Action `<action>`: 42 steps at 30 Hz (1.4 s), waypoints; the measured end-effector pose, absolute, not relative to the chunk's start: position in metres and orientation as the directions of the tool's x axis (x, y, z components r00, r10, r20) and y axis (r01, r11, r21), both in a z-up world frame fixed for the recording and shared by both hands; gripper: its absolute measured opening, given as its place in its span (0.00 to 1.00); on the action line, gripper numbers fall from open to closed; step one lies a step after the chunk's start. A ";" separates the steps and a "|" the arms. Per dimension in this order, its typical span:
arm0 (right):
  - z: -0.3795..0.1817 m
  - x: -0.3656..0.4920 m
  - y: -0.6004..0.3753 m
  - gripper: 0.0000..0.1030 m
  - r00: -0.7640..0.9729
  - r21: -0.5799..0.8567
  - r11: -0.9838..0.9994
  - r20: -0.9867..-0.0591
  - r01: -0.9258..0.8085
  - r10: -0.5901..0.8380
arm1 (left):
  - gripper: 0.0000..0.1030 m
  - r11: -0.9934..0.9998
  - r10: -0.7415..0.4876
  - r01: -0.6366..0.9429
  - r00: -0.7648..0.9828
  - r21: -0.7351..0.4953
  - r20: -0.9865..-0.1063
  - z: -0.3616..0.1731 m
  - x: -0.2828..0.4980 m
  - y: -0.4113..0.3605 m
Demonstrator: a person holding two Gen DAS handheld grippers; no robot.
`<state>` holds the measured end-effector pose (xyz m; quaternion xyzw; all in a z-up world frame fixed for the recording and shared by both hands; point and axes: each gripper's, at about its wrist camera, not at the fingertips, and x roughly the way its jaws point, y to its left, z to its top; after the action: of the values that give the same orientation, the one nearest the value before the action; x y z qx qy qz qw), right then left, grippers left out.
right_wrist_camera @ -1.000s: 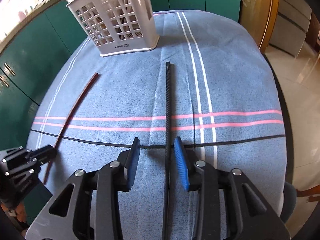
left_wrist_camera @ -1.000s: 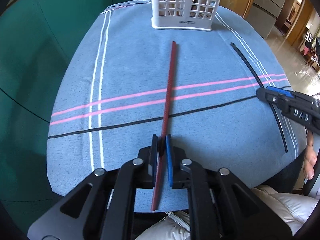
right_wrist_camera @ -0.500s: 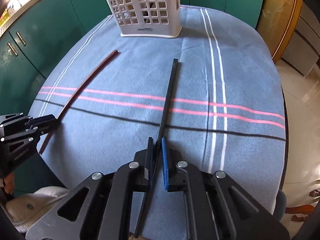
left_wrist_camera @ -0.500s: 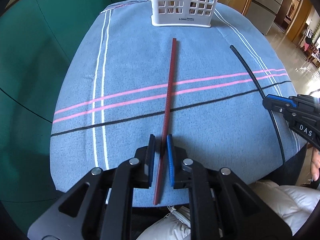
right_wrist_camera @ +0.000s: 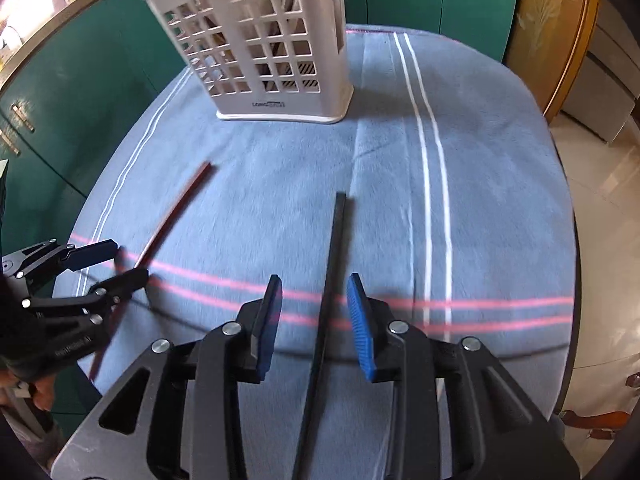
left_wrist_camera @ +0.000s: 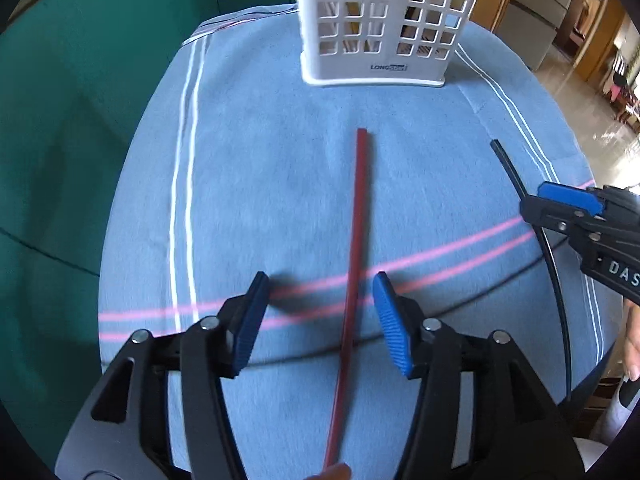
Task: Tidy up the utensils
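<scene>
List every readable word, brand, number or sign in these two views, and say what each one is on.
"LONG", followed by characters too blurred to read: base of the white utensil basket.
"DAS", cut off at the frame edge: body of the right gripper.
Small print on the left gripper body: too blurred to read.
Basket label in the right wrist view: too blurred to read.

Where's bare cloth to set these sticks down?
Free: between the red stick and black stick, and right of the white stripes. Crowded: right by the basket.
</scene>
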<state>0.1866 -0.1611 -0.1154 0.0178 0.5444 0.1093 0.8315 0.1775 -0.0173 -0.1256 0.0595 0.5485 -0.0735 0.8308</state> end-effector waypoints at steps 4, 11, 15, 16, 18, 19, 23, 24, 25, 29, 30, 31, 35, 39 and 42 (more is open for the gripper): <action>-0.119 0.210 -0.156 0.33 0.359 0.119 0.978 -0.916 -0.174 0.176 | 0.57 0.977 -0.054 0.210 0.369 0.027 -0.928 -0.125 0.198 -0.026; -0.125 0.228 -0.152 0.33 0.344 0.085 0.981 -0.928 -0.175 0.142 | 0.71 0.965 -0.028 0.256 0.339 0.064 -0.940 -0.127 0.229 -0.043; -0.126 0.231 -0.153 0.35 0.356 0.090 0.978 -0.922 -0.187 0.153 | 0.79 0.966 -0.046 0.254 0.336 0.044 -0.941 -0.130 0.233 -0.038; -0.126 0.232 -0.154 0.35 0.360 0.090 0.978 -0.920 -0.186 0.153 | 0.79 0.968 -0.062 0.250 0.337 0.026 -0.940 -0.131 0.234 -0.034; -0.128 0.234 -0.157 0.35 0.368 0.083 0.980 -0.918 -0.182 0.146 | 0.80 0.966 -0.067 0.257 0.350 0.027 -0.934 -0.132 0.233 -0.033; -0.128 0.234 -0.159 0.35 0.370 0.077 0.980 -0.918 -0.183 0.141 | 0.80 0.967 -0.068 0.255 0.354 0.026 -0.933 -0.132 0.233 -0.033; -0.130 0.237 -0.154 0.42 0.380 0.055 0.980 -0.917 -0.191 0.126 | 0.80 0.966 -0.072 0.259 0.363 0.026 -0.929 -0.133 0.233 -0.032; -0.131 0.236 -0.152 0.46 0.382 0.052 0.979 -0.916 -0.196 0.125 | 0.80 0.966 -0.073 0.259 0.365 0.026 -0.928 -0.133 0.233 -0.032; -0.131 0.235 -0.150 0.49 0.387 0.045 0.978 -0.914 -0.202 0.121 | 0.80 0.965 -0.073 0.259 0.368 0.026 -0.927 -0.133 0.234 -0.031; -0.132 0.232 -0.145 0.51 0.403 0.036 0.979 -0.908 -0.199 0.115 | 0.80 0.966 -0.076 0.259 0.378 0.026 -0.923 -0.132 0.229 -0.032; -0.133 0.233 -0.146 0.51 0.402 0.038 0.979 -0.908 -0.200 0.117 | 0.80 0.966 -0.077 0.259 0.380 0.026 -0.922 -0.132 0.228 -0.031; -0.133 0.233 -0.146 0.51 0.403 0.037 0.979 -0.908 -0.202 0.117 | 0.80 0.966 -0.076 0.258 0.381 0.026 -0.922 -0.132 0.227 -0.032; -0.132 0.231 -0.149 0.48 0.410 0.023 0.977 -0.905 -0.212 0.110 | 0.79 0.967 -0.077 0.255 0.383 0.025 -0.921 -0.131 0.225 -0.032; -0.131 0.227 -0.150 0.41 0.412 0.022 0.979 -0.905 -0.202 0.106 | 0.73 0.965 -0.078 0.260 0.379 0.025 -0.922 -0.129 0.224 -0.034; -0.131 0.226 -0.150 0.40 0.411 0.017 0.979 -0.906 -0.205 0.101 | 0.70 0.961 -0.072 0.274 0.365 0.034 -0.928 -0.128 0.227 -0.039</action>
<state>0.2263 -0.1505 -0.1311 -0.0484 0.5351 0.0913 0.8384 0.2266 -0.0390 -0.1276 0.0914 0.5536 -0.1052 0.8211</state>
